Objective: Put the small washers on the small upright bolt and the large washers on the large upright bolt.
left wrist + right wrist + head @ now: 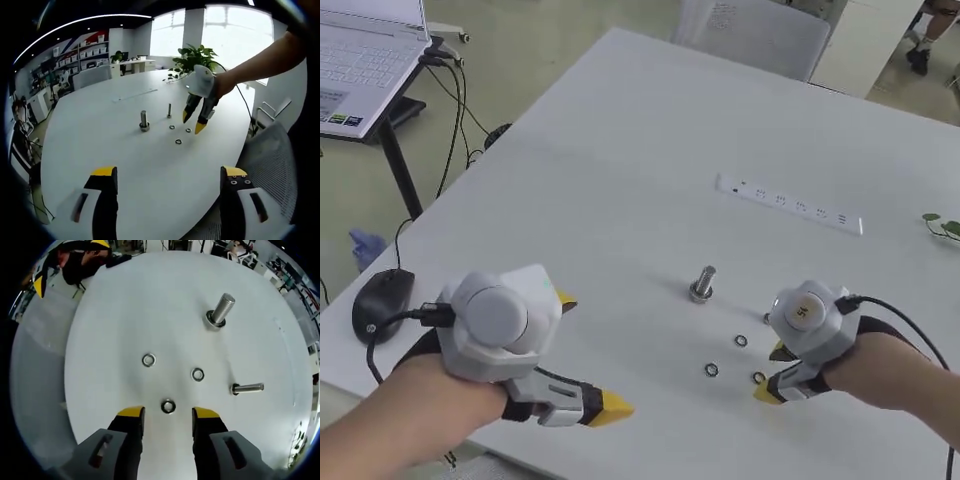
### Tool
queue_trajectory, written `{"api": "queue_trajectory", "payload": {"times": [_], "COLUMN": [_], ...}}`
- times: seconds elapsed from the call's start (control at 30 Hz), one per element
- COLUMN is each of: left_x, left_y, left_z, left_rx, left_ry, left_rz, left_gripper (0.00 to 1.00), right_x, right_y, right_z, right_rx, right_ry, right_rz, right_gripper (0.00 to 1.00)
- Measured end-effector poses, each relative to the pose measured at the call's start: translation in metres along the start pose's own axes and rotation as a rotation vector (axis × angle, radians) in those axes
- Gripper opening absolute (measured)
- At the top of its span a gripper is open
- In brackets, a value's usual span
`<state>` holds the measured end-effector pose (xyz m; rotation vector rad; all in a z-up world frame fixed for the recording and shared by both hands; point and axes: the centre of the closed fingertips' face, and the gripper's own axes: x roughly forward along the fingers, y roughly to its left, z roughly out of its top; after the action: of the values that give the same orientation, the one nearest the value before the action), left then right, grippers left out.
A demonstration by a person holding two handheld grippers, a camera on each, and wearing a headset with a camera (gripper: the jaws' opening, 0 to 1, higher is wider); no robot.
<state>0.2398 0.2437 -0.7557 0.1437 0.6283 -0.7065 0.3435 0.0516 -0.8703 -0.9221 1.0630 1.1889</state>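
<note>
A large upright bolt (703, 283) (220, 310) (144, 121) stands mid-table. The thin small bolt (247, 388) (169, 110) stands to its right. Three loose washers lie near them: one (148, 359), one (197, 374) and one (168, 406), which also show in the head view (711, 369). My right gripper (772, 372) (168, 413) hovers low and open, its yellow tips either side of the nearest washer, just short of it. My left gripper (588, 352) (169, 172) is open and holds nothing, well back at the near left edge.
A white power strip (790, 203) lies beyond the bolts. Left of the table stand a laptop (365, 50) and a black mouse (382, 300) with its cables. A grey chair (750, 35) sits at the far end, and plant leaves (942, 225) at the right edge.
</note>
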Motion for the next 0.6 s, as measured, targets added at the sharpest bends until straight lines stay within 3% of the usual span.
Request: {"api": "queue_trajectory", "payload": {"times": [0.4,0.6], "left_x": [-0.0028,-0.0014], "left_y": [0.001,-0.0012], "left_z": [0.0009,-0.0051], "left_rx": [-0.015,-0.013], "left_ry": [-0.009,0.016], "left_rz": [0.005,-0.007], "left_gripper": [0.84,0.81], "right_x": [0.0062,0.0062], "right_y": [-0.0008,0.0035], "right_z": [-0.0019,-0.0015], "right_rx": [0.017,0.007], "right_ry": [-0.002,0.006], "right_rz": [0.004,0.001], "right_gripper": [0.37,0.33]}}
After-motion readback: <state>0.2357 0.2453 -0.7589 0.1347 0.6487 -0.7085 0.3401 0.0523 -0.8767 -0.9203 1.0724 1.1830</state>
